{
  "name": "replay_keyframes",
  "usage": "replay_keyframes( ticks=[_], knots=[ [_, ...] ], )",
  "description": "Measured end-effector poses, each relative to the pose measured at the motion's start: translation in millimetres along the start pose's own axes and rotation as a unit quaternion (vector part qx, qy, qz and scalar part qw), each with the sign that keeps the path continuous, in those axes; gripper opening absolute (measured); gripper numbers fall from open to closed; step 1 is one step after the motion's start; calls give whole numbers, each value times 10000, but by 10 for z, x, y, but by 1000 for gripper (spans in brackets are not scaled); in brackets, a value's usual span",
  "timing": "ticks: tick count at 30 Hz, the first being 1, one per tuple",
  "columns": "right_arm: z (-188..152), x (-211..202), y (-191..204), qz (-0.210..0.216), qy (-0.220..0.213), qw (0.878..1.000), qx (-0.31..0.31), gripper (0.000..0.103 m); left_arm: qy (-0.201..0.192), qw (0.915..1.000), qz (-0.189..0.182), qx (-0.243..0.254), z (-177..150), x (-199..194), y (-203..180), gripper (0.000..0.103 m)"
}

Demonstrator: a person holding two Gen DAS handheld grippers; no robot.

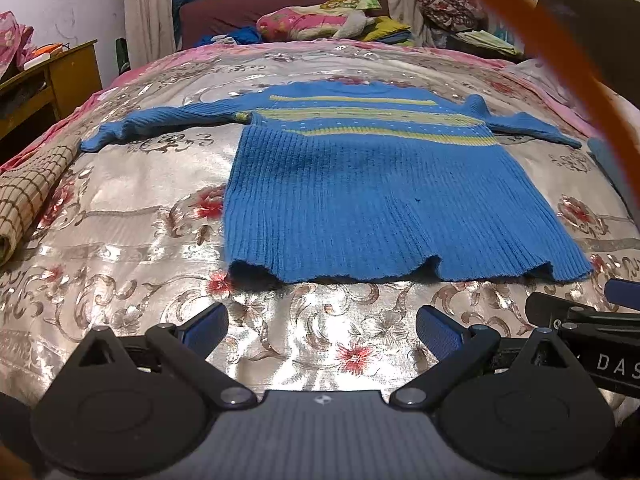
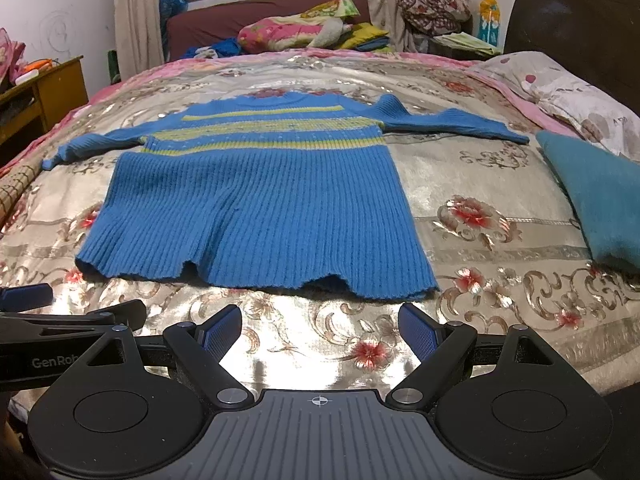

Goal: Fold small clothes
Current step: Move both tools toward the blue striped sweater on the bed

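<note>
A small blue ribbed sweater (image 1: 360, 192) with yellow-green chest stripes lies flat on the floral bedspread (image 1: 132, 200), both sleeves spread out sideways, hem toward me. It also shows in the right wrist view (image 2: 256, 208). My left gripper (image 1: 322, 330) is open and empty, just short of the hem's middle. My right gripper (image 2: 320, 330) is open and empty, short of the hem's right part. The right gripper's body (image 1: 592, 332) shows at the right edge of the left wrist view, and the left gripper's body (image 2: 60, 320) at the left edge of the right wrist view.
A folded teal cloth (image 2: 600, 200) lies right of the sweater, beside a floral pillow (image 2: 560, 92). A rolled checked mat (image 1: 28, 192) lies at the bed's left edge. A wooden side table (image 1: 48, 80) stands left. Piled bedding (image 1: 320, 20) lies behind. An orange strap (image 1: 560, 60) crosses the left view.
</note>
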State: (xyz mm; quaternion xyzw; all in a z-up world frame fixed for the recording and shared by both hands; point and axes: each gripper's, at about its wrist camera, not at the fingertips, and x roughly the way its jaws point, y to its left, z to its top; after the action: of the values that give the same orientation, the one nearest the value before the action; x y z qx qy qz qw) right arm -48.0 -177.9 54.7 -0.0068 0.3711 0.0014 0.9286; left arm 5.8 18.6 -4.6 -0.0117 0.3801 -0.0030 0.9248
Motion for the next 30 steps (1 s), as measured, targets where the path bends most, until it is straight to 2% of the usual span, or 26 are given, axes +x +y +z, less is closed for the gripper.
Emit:
replay_keyframes(
  ticks=[30],
  knots=[
    [-5, -14, 11, -56, -74, 9999, -53, 87, -90, 9999, 34, 42, 8, -17, -9, 103]
  ],
)
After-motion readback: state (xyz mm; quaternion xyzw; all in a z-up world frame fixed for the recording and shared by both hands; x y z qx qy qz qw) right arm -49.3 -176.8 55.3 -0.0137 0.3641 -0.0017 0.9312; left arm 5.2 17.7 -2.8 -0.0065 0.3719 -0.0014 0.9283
